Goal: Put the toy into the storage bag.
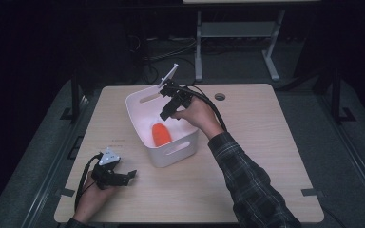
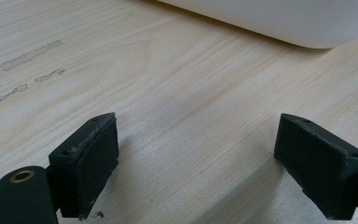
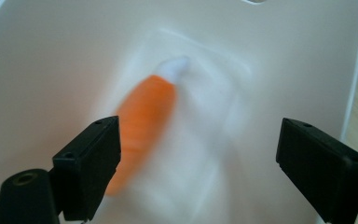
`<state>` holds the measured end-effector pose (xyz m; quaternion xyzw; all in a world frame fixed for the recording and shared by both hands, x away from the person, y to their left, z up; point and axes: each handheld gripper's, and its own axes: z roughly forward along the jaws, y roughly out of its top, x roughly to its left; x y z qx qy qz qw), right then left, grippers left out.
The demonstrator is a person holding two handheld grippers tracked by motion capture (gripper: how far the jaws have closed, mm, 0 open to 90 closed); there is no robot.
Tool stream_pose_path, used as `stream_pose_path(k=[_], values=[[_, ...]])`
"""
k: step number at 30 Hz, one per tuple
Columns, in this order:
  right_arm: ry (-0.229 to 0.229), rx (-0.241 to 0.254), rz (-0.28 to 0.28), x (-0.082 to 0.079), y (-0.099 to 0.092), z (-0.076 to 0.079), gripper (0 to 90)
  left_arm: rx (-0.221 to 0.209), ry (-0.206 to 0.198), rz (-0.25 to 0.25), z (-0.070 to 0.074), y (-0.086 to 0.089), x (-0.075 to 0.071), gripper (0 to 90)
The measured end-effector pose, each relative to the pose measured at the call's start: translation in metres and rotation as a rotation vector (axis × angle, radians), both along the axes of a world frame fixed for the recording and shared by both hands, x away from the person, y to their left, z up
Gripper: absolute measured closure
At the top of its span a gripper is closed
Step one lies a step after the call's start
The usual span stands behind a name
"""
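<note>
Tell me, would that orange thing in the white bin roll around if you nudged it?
Probably. The orange thing looks rounded and tapered, so it would likely roll in a curve. It lies loose on the white bin's smooth floor, so it may slide too. The picture is blurred, so stiffness is hard to judge.

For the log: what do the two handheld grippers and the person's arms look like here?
Both are black two-jaw tools with blocky, flat-faced pads. The left gripper carries a grey three-cornered plate and trails a black cable. The right gripper has a pale plate at its far end and a thick black cable. The right arm wears a dark plaid sleeve; the left forearm is bare.
</note>
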<state>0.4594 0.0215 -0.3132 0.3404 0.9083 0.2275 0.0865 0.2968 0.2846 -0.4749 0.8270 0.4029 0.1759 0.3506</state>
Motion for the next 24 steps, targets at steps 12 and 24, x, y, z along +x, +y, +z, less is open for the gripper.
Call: stream_pose_path(k=[12,24], values=[[-0.018,0.015,-0.007,-0.004,-0.014,0.008,13.8,-0.004,0.002,0.001,0.0,-0.001,0.0,13.0],[-0.04,0.051,-0.042,-0.014,-0.057,0.01,13.9,-0.005,0.001,0.004,0.0,-0.001,-0.001,13.1]])
